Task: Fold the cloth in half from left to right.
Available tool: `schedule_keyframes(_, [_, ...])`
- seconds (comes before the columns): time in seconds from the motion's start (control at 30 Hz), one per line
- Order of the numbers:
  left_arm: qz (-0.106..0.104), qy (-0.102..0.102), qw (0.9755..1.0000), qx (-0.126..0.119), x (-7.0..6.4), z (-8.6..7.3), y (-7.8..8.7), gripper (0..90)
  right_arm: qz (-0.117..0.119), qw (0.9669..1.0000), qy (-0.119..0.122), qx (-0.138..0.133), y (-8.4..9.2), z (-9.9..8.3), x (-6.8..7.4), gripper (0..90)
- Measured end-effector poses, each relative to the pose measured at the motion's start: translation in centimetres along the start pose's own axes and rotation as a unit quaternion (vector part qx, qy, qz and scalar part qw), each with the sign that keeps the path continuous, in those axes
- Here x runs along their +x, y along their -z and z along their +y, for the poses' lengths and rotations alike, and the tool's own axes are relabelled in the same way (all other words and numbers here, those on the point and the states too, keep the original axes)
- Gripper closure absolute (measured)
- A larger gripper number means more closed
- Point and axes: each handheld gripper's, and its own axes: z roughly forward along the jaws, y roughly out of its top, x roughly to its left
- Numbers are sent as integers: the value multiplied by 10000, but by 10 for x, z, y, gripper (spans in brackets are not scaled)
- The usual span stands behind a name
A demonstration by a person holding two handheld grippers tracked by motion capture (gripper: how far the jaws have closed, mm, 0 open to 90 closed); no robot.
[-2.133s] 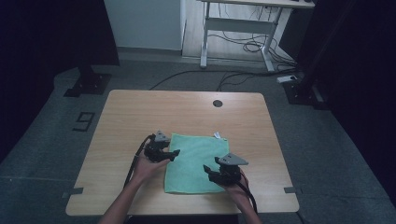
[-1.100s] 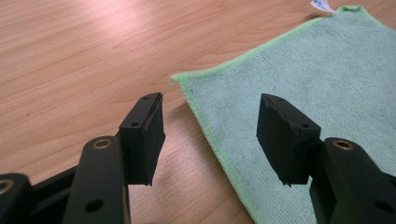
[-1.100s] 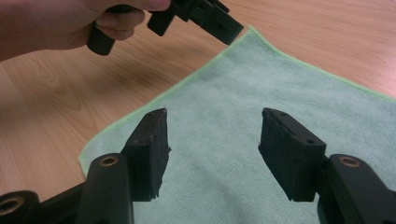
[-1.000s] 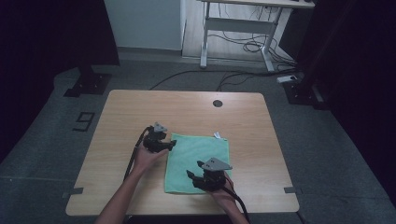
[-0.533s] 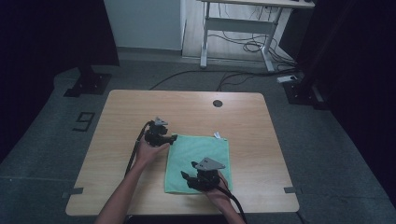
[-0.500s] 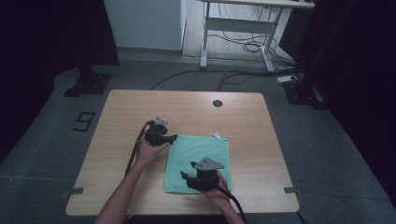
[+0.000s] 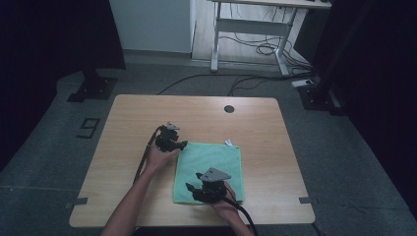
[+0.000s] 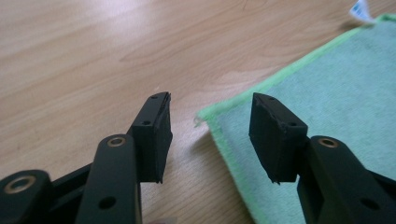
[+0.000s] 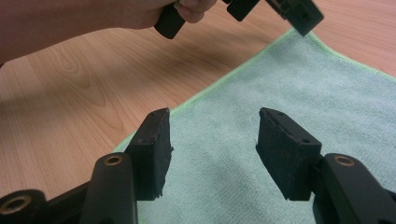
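plainly soft, light, limp: green microfibre cloth point(image 7: 209, 169) was spread flat on wooden table point(image 7: 128, 128), near front edge. best pinched at corner or hemmed edge. left gripper point(image 8: 210, 123) was held with jaws apart and just closing, straddling far-left corner, nothing pinched. right gripper point(image 9: 212, 140) was held agape over near-left part of cloth, nothing pinched. white tag point(image 7: 229, 143) was seen at far corner. nothing was found blocking.

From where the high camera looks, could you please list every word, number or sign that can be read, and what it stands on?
"9": dark tape figure on the grey floor, left of the light wooden table.
Small white tag at the far corner of the green microfibre cloth: too small to read.
Nothing else bears text.
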Motion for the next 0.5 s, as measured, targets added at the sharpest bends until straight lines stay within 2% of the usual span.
schedule_keyframes(0.17, [-51, 117, 9999, 84, 3, -2, -7, 567, 7, 10000, 14, 25, -1, -1, 1, 444])
schedule_keyframes(0.2, [-51, 117, 9999, 84, 3, -2, -7, 592, 5, 10000, 15, 25, -1, -1, 1, 445])
schedule_keyframes(0.23, [-154, 148, 9997, 92, 3, -3, -9, 629, -1, 10000, 15, 21, 0, -1, 1, 447])
schedule_keyframes(0.27, [-154, 148, 9997, 92, 3, -3, -9, 649, -1, 10000, 15, 21, 0, -1, 1, 447])
schedule_keyframes(0.3, [-284, 140, 9994, 106, 3, -4, -12, 688, -12, 10000, 10, 21, 0, -1, 1, 451])
schedule_keyframes(0.4, [-383, 151, 9990, 150, 2, -5, -13, 802, -6, 10000, -1, 16, 0, -1, 1, 460])
schedule_keyframes(0.5, [-366, 170, 9991, 103, 2, -5, -11, 848, 55, 10000, 11, 19, 0, -1, 4, 469])
